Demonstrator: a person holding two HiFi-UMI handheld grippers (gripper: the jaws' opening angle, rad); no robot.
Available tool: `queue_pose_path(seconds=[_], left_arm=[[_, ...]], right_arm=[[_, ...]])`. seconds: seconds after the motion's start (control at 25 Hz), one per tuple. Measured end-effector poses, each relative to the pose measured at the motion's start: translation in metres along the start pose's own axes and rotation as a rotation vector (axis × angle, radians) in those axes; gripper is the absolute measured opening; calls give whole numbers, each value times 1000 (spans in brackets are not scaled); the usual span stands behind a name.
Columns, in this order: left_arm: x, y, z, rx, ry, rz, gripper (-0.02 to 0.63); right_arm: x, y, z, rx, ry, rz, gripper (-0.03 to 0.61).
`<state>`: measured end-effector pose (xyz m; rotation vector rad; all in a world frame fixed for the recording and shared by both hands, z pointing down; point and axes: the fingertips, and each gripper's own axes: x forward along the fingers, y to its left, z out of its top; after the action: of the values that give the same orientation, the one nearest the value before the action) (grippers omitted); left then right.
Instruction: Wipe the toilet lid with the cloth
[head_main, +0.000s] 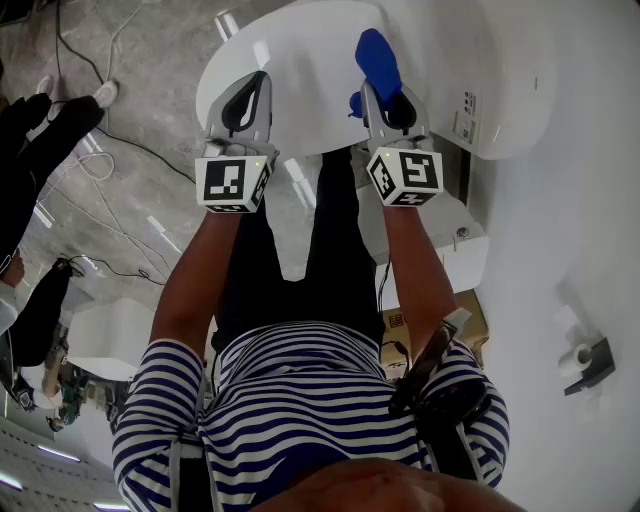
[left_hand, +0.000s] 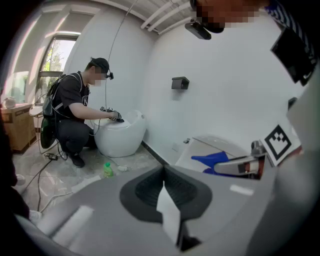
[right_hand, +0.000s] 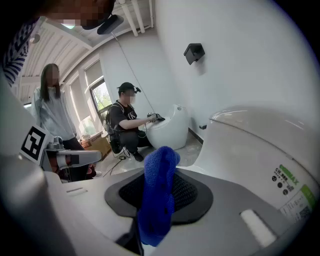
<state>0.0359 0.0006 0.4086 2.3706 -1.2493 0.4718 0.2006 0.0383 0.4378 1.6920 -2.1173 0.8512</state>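
Glossy smooth toilet lid (head_main: 300, 70), nubby cloth (head_main: 377, 60)

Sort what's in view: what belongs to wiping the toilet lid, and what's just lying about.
For the job: blue cloth, held in the right hand-held gripper; toilet lid.

Lying about: green bottle on the floor; cables; cardboard box; second toilet.

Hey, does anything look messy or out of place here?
Nothing on the toilet lid looks spilled or damaged. The only clutter is on the floor: a green bottle left near the other toilet, and loose cables trailing across it.
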Motion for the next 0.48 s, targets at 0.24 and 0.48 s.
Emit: queue_pose_path(seconds=[0.24,0.48], left_arm=[[-2,2,-1,1,-1,0,3],[-1,1,-3,-1,1,0,3]], right_arm=[[1,4,0,-3,0,4,118],[1,3,-1,-2,2,1,118]])
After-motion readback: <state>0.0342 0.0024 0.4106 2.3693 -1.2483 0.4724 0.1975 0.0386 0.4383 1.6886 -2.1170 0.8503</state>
